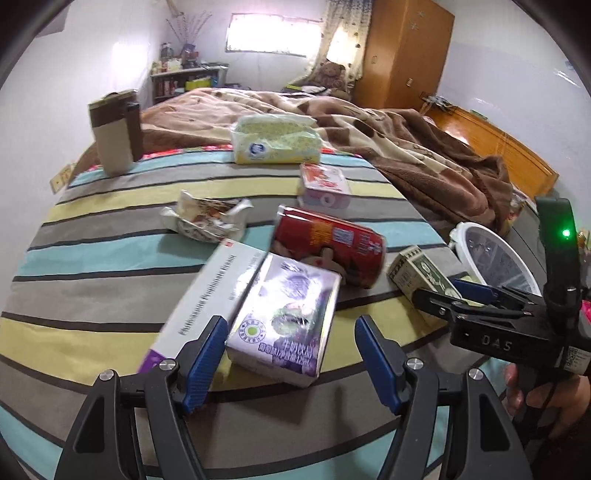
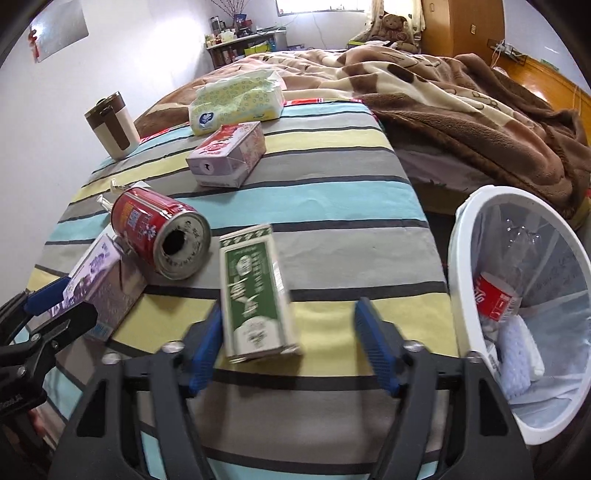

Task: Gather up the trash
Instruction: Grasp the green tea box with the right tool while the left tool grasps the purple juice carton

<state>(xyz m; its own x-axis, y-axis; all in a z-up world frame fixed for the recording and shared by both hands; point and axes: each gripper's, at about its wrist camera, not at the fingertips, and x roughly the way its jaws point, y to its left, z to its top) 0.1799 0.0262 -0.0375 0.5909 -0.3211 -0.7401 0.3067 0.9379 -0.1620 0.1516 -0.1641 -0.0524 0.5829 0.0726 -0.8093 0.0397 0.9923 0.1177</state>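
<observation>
Trash crowds the left wrist view: purple milk carton (image 1: 284,317) between the spread left gripper (image 1: 290,363), red can (image 1: 328,249) behind, crumpled wrapper (image 1: 207,218) centre left. Right wrist view: spread right gripper (image 2: 286,349) straddles one green box (image 2: 256,295); white bin (image 2: 517,314) lower right.

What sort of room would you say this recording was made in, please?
Most likely a bedroom: a bed with a rumpled brown blanket, a teddy bear near the window, and a wooden wardrobe.
</observation>
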